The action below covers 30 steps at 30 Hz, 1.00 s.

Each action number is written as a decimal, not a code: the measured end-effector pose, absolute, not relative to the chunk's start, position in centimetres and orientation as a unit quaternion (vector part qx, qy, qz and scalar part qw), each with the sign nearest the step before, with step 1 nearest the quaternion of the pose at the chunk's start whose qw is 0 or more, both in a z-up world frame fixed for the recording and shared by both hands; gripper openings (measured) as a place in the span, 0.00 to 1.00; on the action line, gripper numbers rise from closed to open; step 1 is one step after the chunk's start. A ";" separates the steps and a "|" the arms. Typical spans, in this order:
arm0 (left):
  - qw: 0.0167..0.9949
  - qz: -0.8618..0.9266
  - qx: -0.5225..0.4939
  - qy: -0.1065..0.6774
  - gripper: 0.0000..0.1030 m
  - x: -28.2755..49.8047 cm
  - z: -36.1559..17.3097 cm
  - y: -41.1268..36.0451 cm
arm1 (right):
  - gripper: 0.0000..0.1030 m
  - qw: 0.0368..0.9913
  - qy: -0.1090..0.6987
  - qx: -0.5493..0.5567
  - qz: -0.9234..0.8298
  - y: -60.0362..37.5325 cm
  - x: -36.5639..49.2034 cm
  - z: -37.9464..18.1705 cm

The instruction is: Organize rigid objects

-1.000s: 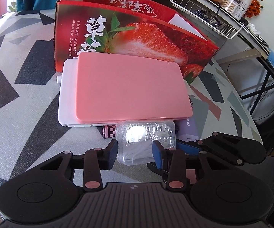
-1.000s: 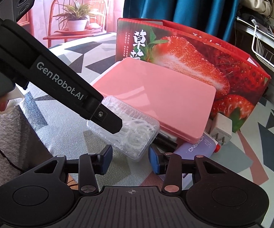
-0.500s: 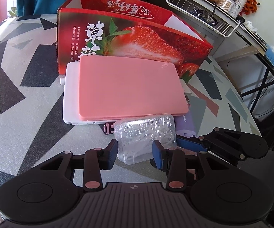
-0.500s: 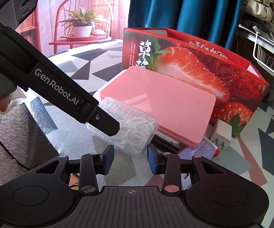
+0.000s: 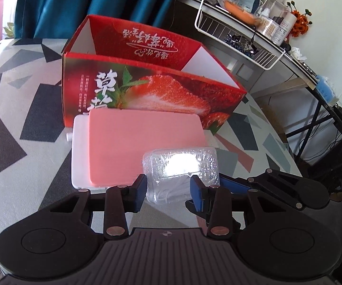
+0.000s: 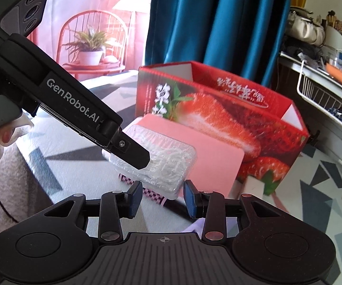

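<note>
Two claws, one clear box (image 5: 181,166)

Both grippers now sit higher than a second ago, carrying the clear case (image 5: 180,173) up with them. The left gripper (image 5: 167,190) and right gripper (image 6: 162,198) lift it off the pink-checked tube (image 6: 145,191), now uncovered below it. The red box (image 5: 147,76) shows its open inside.
</note>
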<state>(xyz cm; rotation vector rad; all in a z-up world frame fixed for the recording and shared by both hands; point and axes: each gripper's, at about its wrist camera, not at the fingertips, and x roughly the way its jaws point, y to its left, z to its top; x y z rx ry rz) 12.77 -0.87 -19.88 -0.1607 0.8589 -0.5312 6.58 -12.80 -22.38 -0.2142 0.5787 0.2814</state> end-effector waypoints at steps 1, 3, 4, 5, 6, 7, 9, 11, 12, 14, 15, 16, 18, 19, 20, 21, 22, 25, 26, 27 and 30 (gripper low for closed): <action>0.874 -0.256 -0.077 0.406 0.41 13.0 -19.3 -0.9 | 0.34 0.945 0.278 -0.106 0.135 -12.9 6.7 -21.9; 0.878 -0.260 -0.074 0.396 0.41 13.5 -18.2 -1.3 | 0.34 0.948 0.269 -0.105 0.130 -13.2 7.2 -20.9; 0.880 -0.261 -0.071 0.390 0.41 13.7 -17.7 -1.5 | 0.34 0.950 0.265 -0.105 0.126 -13.4 7.5 -20.5; 0.882 -0.263 -0.067 0.384 0.41 14.1 -17.1 -1.8 | 0.34 0.952 0.260 -0.106 0.123 -13.7 7.8 -20.0; 0.885 -0.266 -0.062 0.378 0.41 14.5 -16.6 -2.2 | 0.34 0.954 0.255 -0.108 0.118 -14.0 8.2 -19.4; 0.886 -0.269 -0.058 0.372 0.41 14.9 -16.1 -2.6 | 0.34 0.955 0.251 -0.110 0.113 -14.4 8.7 -18.9; 0.887 -0.274 -0.054 0.367 0.42 16.1 -15.2 -3.6 | 0.34 0.958 0.243 -0.116 0.102 -15.2 9.8 -18.1; 0.887 -0.280 -0.054 0.363 0.44 17.7 -14.3 -4.7 | 0.34 0.960 0.234 -0.129 0.087 -16.0 11.1 -17.2; 0.887 -0.282 -0.057 0.361 0.44 18.4 -14.0 -5.1 | 0.34 0.960 0.231 -0.133 0.080 -16.6 11.9 -16.9; 0.885 -0.287 -0.066 0.360 0.44 20.3 -13.5 -6.1 | 0.35 0.962 0.229 -0.133 0.070 -17.6 13.3 -16.1; 0.885 -0.288 -0.068 0.360 0.44 21.1 -13.3 -6.5 | 0.35 0.962 0.230 -0.131 0.067 -18.2 14.2 -15.8; 0.884 -0.289 -0.068 0.360 0.44 22.0 -13.1 -7.0 | 0.35 0.962 0.233 -0.128 0.064 -18.7 15.1 -15.7; 0.883 -0.287 -0.066 0.366 0.44 23.9 -13.1 -8.0 | 0.35 0.959 0.245 -0.125 0.062 -19.5 17.2 -15.7; 0.881 -0.285 -0.065 0.372 0.44 24.7 -13.2 -8.3 | 0.35 0.958 0.252 -0.125 0.062 -19.8 18.1 -15.7; 0.879 -0.282 -0.062 0.379 0.44 25.5 -13.5 -8.7 | 0.35 0.955 0.263 -0.124 0.064 -19.9 19.4 -16.1; 0.878 -0.277 -0.060 0.386 0.45 26.1 -13.7 -8.9 | 0.35 0.950 0.278 -0.123 0.068 -20.1 20.6 -16.3; 0.875 -0.274 -0.061 0.395 0.48 27.1 -14.1 -9.1 | 0.37 0.948 0.284 -0.119 0.077 -20.3 21.6 -16.3; 0.866 -0.260 -0.079 0.419 0.50 29.1 -15.2 -8.8 | 0.38 0.937 0.320 -0.108 0.088 -20.6 24.6 -16.5; 0.864 -0.256 -0.084 0.424 0.50 29.6 -15.5 -8.7 | 0.38 0.934 0.330 -0.105 0.091 -20.6 25.3 -16.7; 0.862 -0.253 -0.087 0.431 0.50 30.1 -15.8 -8.6 | 0.38 0.929 0.342 -0.100 0.095 -20.7 26.2 -16.8; 0.855 -0.247 -0.092 0.447 0.50 31.6 -16.8 -8.2 | 0.38 0.918 0.373 -0.079 0.106 -21.0 28.7 -17.4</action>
